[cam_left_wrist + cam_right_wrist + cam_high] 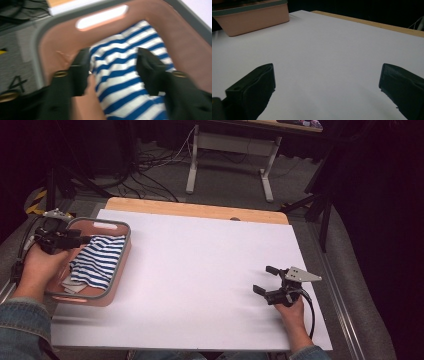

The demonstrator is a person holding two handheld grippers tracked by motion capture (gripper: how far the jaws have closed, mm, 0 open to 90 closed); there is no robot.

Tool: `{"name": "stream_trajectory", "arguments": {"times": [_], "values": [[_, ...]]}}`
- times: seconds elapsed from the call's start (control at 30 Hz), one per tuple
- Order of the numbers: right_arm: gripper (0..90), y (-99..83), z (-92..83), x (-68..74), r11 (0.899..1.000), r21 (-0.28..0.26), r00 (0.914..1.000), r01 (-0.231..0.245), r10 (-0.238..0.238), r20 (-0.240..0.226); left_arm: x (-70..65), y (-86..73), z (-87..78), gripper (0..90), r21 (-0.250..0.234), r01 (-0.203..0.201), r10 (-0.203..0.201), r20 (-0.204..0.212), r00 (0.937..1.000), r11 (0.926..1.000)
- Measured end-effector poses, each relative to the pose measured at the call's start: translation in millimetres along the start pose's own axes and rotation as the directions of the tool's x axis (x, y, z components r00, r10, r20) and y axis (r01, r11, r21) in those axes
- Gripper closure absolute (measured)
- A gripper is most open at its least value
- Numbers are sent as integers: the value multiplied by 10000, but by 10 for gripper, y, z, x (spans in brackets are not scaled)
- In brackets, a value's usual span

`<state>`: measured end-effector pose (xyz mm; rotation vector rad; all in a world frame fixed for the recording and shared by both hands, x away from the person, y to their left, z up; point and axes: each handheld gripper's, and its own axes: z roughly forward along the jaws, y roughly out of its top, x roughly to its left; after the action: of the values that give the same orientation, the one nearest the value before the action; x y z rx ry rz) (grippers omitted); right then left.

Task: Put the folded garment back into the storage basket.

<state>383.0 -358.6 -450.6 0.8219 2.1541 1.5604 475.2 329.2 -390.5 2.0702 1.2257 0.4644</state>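
Left gripper view: one blue-and-white striped cloth (125, 75) is seen crumpled inside one pink basket (190, 50), at 9 o'clock on the table (200, 270). Left gripper (113, 71) is half open above it, holding nothing; right gripper (327, 82) is wide open, empty.

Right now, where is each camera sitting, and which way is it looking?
High view: above the person's side, looking forward and down at the table; both forearms and hands show.
Left gripper view: rides the left gripper, looking into the pink basket at the striped cloth.
Right gripper view: rides the right gripper, looking across the table.
All share the basket.
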Motion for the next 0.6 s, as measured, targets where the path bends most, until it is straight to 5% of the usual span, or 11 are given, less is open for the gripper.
{"name": "stream_trajectory", "arguments": {"times": [0.27,0.6], "values": [[8,1,-1,2,10000,-9,10000,37,-37,-6,-126,41,-113,190,-788,-55,29,-334,9994,9969],[6,3,-5,4,10000,-27,10000,21,-21,-24,-384,169,-234,3,-1204,1,-11,-83,10000,9927]]}}
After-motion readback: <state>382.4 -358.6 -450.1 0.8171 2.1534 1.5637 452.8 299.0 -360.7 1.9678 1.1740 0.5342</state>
